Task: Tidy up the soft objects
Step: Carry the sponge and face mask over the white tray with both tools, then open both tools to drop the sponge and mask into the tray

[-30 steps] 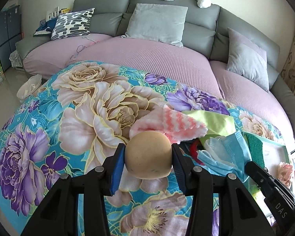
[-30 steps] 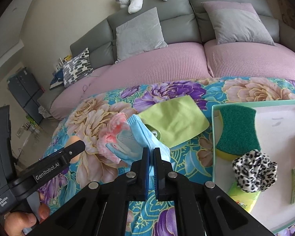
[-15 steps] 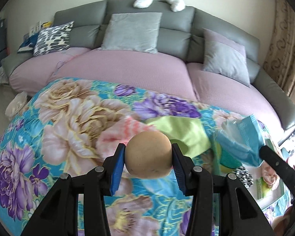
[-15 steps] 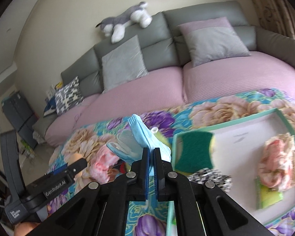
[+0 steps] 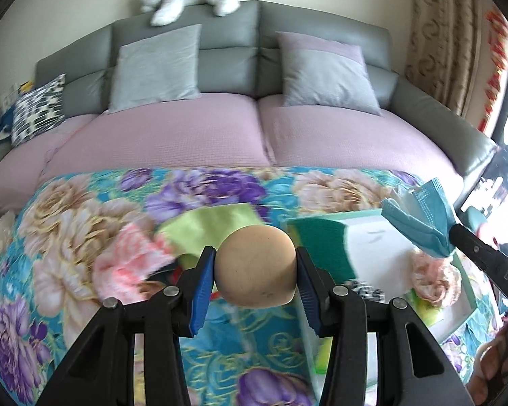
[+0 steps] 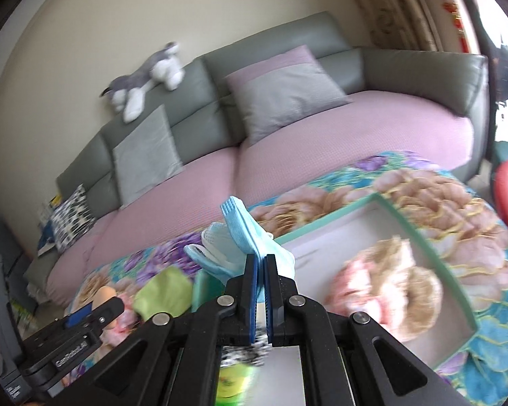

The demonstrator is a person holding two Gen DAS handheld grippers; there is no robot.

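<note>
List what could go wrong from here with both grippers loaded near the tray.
1. The right gripper pinches only an edge of the blue face mask; most of it sticks out loose, so it could slip free or snag the tray rim.
2. The left gripper holds the round beige sponge by its sides; once released it might roll off.
3. The tray already holds a pink cloth and green scouring pad, so space is tight.
</note>
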